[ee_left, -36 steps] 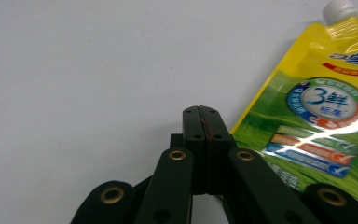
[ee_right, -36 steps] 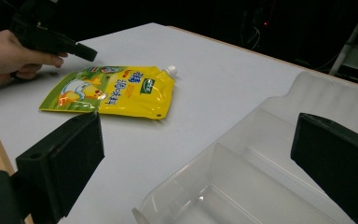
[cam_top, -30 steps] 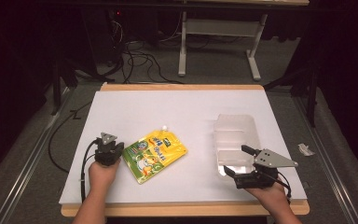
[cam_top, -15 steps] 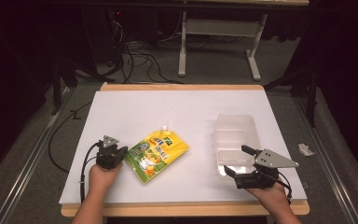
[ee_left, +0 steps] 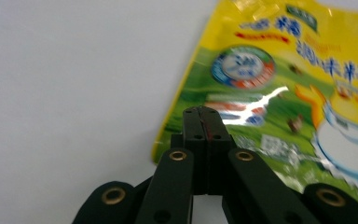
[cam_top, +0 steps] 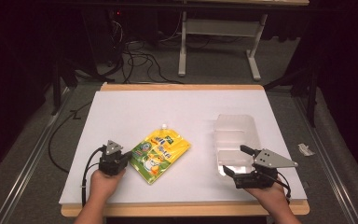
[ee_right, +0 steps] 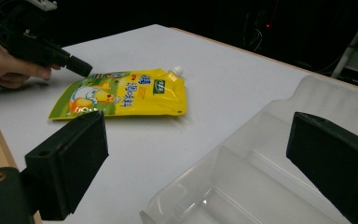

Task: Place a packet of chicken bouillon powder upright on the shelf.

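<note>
A yellow spouted drink pouch lies flat on the white table, left of middle. My left gripper is shut with nothing in it, its tips at the pouch's left edge. In the left gripper view the shut jaws reach just over the pouch at its corner. A clear plastic container stands open at the right. My right gripper is open at the container's near end. In the right gripper view its wide jaws flank the container, with the pouch and the left gripper beyond.
The white table top has a wooden rim along its far and near edges. Cables and a metal desk frame sit on the dark floor behind. A small scrap of paper lies off the table's right side.
My left gripper has shifted a little to the right, up to the pouch's left edge. The right gripper, the pouch and the container have stayed put.
</note>
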The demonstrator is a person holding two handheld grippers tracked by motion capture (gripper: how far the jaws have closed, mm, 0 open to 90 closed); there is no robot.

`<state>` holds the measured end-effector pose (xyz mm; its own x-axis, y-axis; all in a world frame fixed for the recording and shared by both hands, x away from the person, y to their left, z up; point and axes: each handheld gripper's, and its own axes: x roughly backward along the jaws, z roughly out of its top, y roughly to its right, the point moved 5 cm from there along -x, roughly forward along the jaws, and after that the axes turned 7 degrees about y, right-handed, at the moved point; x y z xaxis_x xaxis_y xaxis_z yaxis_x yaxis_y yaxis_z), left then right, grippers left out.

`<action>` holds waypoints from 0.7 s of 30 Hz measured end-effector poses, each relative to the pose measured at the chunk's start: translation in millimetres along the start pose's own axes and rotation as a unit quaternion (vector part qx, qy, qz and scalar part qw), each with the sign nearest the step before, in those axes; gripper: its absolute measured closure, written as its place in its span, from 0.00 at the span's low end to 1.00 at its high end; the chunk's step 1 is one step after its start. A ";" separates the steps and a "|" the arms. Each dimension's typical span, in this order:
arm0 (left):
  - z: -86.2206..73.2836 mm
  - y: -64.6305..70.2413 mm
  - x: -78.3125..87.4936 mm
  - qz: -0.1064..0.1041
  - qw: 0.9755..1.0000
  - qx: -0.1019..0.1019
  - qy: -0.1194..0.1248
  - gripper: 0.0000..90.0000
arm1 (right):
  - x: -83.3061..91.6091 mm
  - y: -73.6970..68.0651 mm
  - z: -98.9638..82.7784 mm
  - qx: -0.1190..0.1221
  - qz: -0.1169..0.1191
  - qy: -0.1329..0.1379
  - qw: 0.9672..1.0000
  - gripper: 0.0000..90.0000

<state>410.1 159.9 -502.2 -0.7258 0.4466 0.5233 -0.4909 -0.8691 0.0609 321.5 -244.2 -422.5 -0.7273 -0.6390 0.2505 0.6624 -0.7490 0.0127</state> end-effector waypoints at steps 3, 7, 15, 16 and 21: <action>8.5 -10.1 -7.0 0.041 0.999 -0.002 0.023 1.00 | 0.7 1.1 -0.2 -0.001 0.000 0.000 1.000 0.06; 2.7 -25.2 -22.4 0.059 0.998 0.004 -0.008 1.00 | 1.6 2.6 -1.2 -0.004 -0.001 -0.001 1.000 0.06; -1.9 -24.2 -21.5 0.008 0.999 0.030 -0.028 1.00 | 2.5 3.1 -1.8 -0.004 -0.001 -0.001 1.000 0.07; -2.7 -23.9 -20.5 0.001 0.999 0.038 -0.027 1.00 | 2.7 2.5 -1.8 -0.005 -0.003 -0.003 1.000 0.07; -6.3 -18.1 -15.7 -0.020 0.999 0.042 -0.027 1.00 | 1.1 0.1 -1.9 0.000 0.001 -0.004 1.000 0.07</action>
<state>427.3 169.9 -516.9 -0.6779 0.4718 0.5637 -0.4753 -0.8663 0.1535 320.4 -245.3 -424.0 -0.7249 -0.6385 0.2585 0.6633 -0.7483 0.0118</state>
